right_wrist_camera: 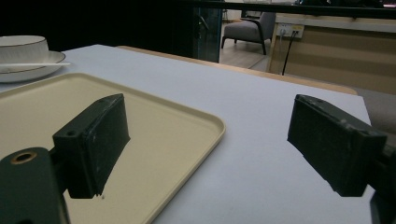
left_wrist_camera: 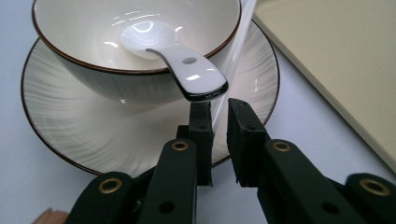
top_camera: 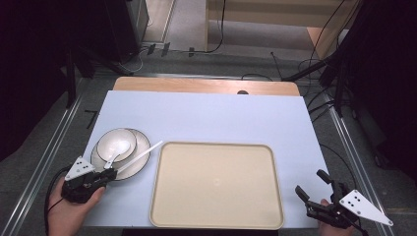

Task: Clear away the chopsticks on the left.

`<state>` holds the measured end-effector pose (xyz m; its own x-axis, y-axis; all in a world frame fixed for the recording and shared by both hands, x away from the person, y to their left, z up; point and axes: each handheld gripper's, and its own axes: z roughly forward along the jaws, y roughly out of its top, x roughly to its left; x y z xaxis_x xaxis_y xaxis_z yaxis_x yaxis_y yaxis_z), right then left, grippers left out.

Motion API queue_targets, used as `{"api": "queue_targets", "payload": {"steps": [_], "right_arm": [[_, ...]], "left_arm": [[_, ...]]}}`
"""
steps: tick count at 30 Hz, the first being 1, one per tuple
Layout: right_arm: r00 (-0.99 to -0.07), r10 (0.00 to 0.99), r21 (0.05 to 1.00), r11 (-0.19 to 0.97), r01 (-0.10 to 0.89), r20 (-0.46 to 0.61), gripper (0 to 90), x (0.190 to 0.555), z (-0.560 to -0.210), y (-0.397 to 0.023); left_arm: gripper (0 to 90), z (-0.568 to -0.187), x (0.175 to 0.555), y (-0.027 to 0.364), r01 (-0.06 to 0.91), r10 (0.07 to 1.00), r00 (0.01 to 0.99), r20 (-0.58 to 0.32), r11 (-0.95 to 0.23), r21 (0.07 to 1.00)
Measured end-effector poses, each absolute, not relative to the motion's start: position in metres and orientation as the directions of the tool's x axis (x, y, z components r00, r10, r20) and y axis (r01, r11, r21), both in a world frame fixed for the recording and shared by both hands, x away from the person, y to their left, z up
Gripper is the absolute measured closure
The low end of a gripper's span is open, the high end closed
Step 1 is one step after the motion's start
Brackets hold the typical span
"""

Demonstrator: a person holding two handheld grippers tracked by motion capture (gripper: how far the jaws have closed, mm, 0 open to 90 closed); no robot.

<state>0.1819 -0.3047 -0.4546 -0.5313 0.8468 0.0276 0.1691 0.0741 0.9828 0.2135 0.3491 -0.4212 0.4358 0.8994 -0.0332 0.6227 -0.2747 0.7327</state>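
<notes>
A pale blue mat is covering a wooden table in a dim room with cables trailing over the grey floor beyond. On the mat's left, a glossy cream bowl with a thin brown rim is sitting on a matching ribbed plate, and a white ceramic spoon is resting inside it, its handle poking over the rim toward the person. A single slim white chopstick is lying across the plate's edge, pointing toward the matte beige tray, which is lying empty just beside the plate. The left gripper is hovering low at the plate's near edge, its jaws narrowly apart with the chopstick's near end running into the gap between them; whether they are pinching it cannot be told. The step appears to be taking the chopstick, and it should be done by closing squarely on the thin, slick stick and lifting gently clear of the spoon handle just above the jaw tips. The right gripper is waiting with jaws wide apart off the tray's near right corner.
</notes>
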Motion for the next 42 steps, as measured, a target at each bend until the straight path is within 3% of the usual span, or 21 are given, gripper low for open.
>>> {"api": "queue_targets", "payload": {"steps": [21, 42], "right_arm": [[-0.531, 0.846, 0.982, 0.068, 0.175, 0.036, 12.9, 0.182, -0.455, -0.305], [-0.530, 0.847, 0.982, 0.065, 0.174, 0.038, 12.9, 0.182, -0.455, -0.306]], "left_arm": [[81.0, -0.428, 0.220, 0.335, 0.644, 0.885, 0.465, -0.007, -0.333, 0.689], [85.4, -0.428, 0.233, 0.332, 0.663, 0.855, 0.516, -0.053, -0.359, 0.657]]}}
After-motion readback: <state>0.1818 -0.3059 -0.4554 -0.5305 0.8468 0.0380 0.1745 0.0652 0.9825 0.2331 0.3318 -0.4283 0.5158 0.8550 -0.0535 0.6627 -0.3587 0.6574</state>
